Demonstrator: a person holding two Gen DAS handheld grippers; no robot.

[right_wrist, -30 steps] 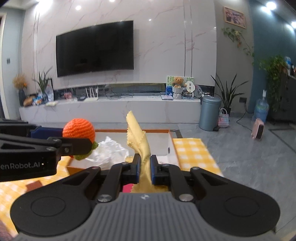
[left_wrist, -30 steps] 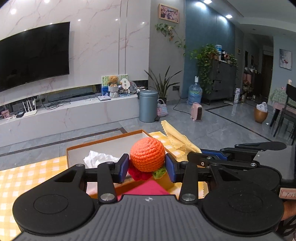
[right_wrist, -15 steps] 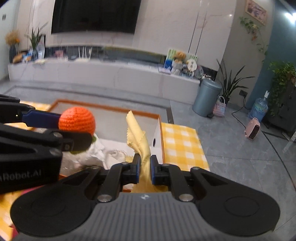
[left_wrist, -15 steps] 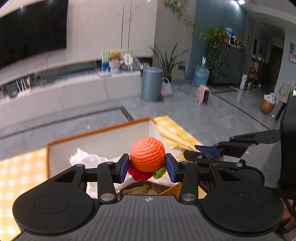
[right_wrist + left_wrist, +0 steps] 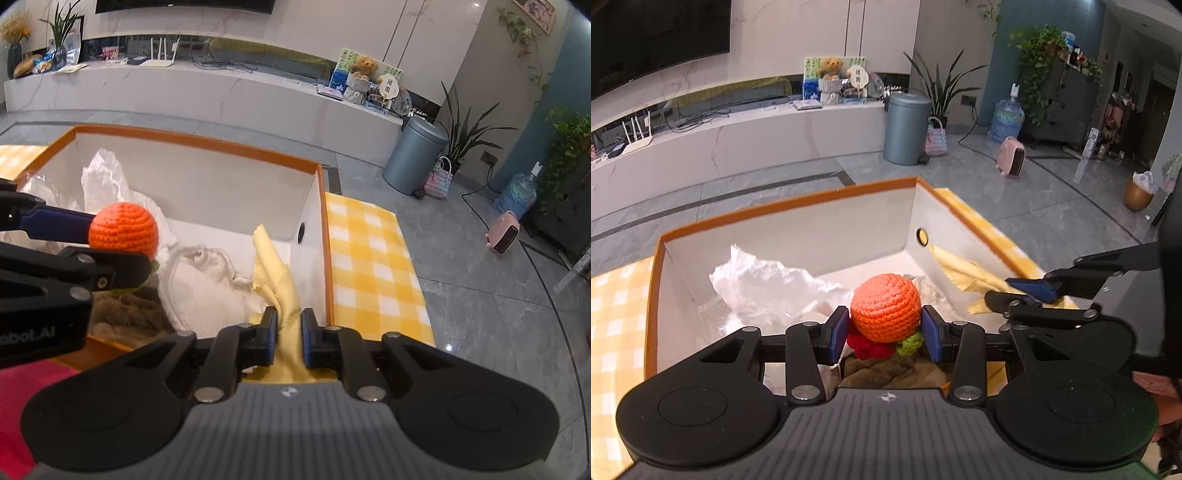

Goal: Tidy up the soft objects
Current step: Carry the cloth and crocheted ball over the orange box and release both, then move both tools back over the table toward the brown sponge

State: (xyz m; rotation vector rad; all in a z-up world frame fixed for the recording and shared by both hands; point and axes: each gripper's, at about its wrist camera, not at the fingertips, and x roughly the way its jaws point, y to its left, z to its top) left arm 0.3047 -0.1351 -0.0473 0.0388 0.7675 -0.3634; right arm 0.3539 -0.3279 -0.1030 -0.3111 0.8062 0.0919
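**A:** Over the open white cardboard box with the orange rim [image 5: 783, 212], both grippers are pointing down into it. The left gripper [image 5: 885, 334] is clamped on a round orange crocheted ball [image 5: 885, 308], blue pads pressed on both of its sides. There's a red crocheted bit [image 5: 863, 345] and a little green crocheted bit [image 5: 910, 343] hanging under the ball. It's held above the near half of the box, not resting on anything.

**B:** And the right one?

**A:** The right gripper [image 5: 289, 334] has a pale yellow cloth with zigzag-cut edges [image 5: 271, 269] running between its jaws. They've just been opening a bit, and there's a small gap, so the cloth looks loose between the pads rather than squeezed. The cloth's free end lies inside the box against its right wall, close to the round hole [image 5: 301, 232] in that wall.

**B:** What else is in the box?

**A:** Crumpled white plastic [image 5: 764, 280] toward the far left corner of the box, a white drawstring fabric pouch [image 5: 210, 284] in the middle, and a brown fuzzy fabric piece [image 5: 125, 314] at the near edge, right under the ball. The box sits on a worktop with a yellow-and-white checked cloth [image 5: 373, 266]. Something pinkish red [image 5: 22, 384] lies just outside the near left corner of the box, can't tell what it is.
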